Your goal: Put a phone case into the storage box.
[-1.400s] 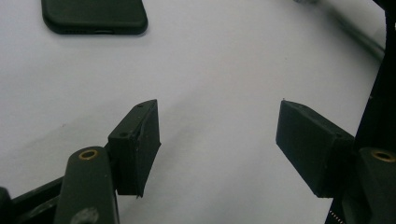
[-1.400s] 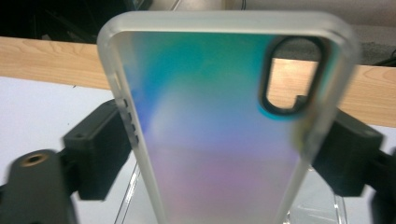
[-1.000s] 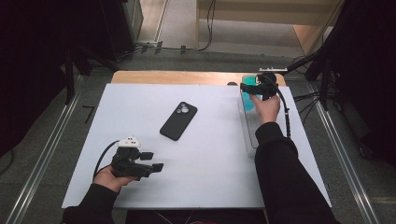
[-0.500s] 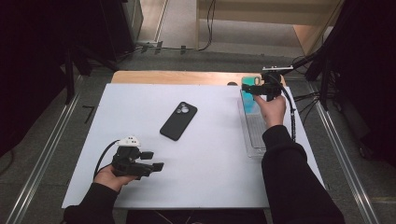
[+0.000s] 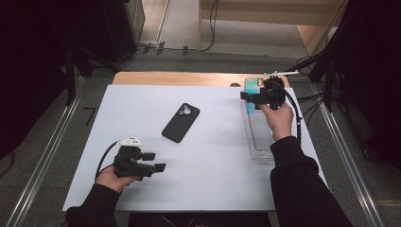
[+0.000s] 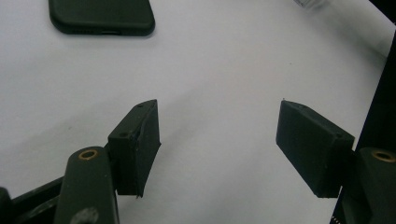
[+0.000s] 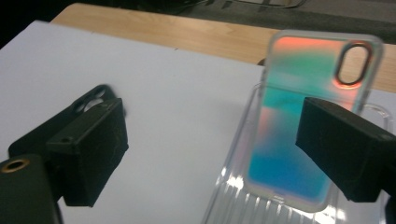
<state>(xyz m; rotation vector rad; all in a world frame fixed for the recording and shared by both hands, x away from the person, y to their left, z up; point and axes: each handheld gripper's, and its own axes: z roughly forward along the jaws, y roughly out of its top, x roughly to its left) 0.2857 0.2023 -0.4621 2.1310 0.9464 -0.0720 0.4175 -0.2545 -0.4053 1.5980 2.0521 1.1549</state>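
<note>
Right gripper gapes wide, nothing held — that iridescent phone case looks light, flexy, slick; pinch its side edges.

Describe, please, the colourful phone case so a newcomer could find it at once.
Start at the white table and go to its far right edge, where a clear ribbed tray lies. The phone case rests at the tray's far end. Unlike the black phone mid-table, it shimmers orange, green and blue.
</note>
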